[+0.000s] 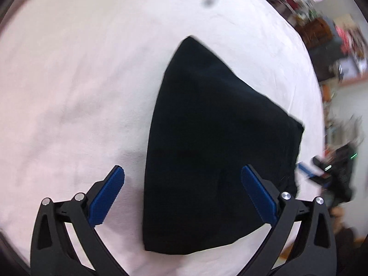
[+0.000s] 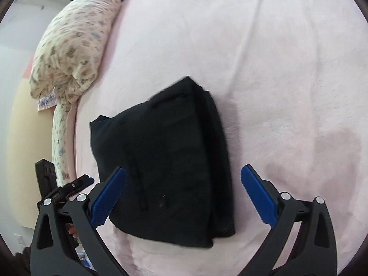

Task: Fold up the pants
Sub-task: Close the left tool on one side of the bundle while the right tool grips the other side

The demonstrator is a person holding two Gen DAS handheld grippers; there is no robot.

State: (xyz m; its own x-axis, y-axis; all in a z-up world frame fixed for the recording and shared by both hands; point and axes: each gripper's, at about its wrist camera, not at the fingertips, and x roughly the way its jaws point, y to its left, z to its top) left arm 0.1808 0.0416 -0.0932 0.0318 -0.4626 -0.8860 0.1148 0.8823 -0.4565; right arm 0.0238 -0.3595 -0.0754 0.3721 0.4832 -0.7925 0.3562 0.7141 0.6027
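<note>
The black pants [image 1: 207,142] lie folded into a compact stack on the pink bed sheet [image 1: 69,92]. They also show in the right wrist view [image 2: 165,161], with layered folded edges along the right side. My left gripper [image 1: 182,172] hovers above the near part of the stack, jaws wide open and empty. My right gripper [image 2: 183,172] is likewise wide open and empty above the pants. The other gripper [image 2: 76,185] shows at the left edge of the right wrist view, and at the right edge of the left wrist view [image 1: 331,168].
A floral pillow or quilt [image 2: 71,50] lies along the bed's left edge. A dark spot [image 1: 209,0] marks the sheet far from me. Cluttered shelves [image 1: 322,27] stand beyond the bed's right edge. The pink sheet [image 2: 287,80] spreads around the pants.
</note>
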